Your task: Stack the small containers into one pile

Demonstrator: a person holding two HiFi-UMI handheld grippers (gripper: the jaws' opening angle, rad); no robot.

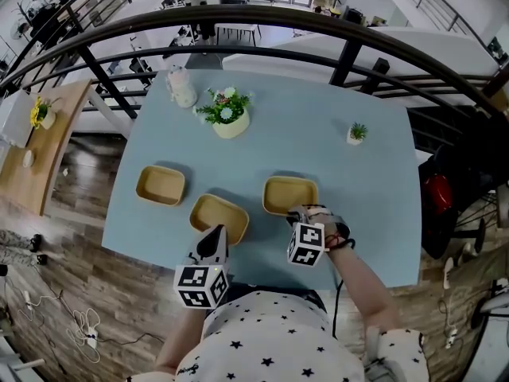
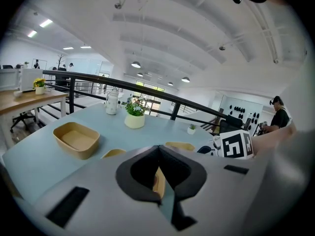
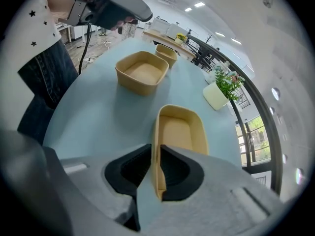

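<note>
Three tan containers sit on the light-blue table (image 1: 342, 205): a left one (image 1: 160, 186), a middle one (image 1: 219, 216) and a right one (image 1: 290, 193). My right gripper (image 1: 299, 214) is shut on the near wall of the right container (image 3: 180, 131), and the wall runs up between its jaws (image 3: 156, 154). My left gripper (image 1: 216, 235) hovers at the middle container's near rim. Its tips meet (image 2: 157, 150), and only a strip of tan shows in the gap behind them. The left container (image 2: 76, 139) lies apart, to the left.
A white pot of flowers (image 1: 230, 118), a white jug (image 1: 182, 88) and a tiny potted plant (image 1: 356, 133) stand at the table's far side. A dark railing (image 1: 262, 18) curves behind it. The person's starred shirt (image 1: 278, 341) is at the near edge.
</note>
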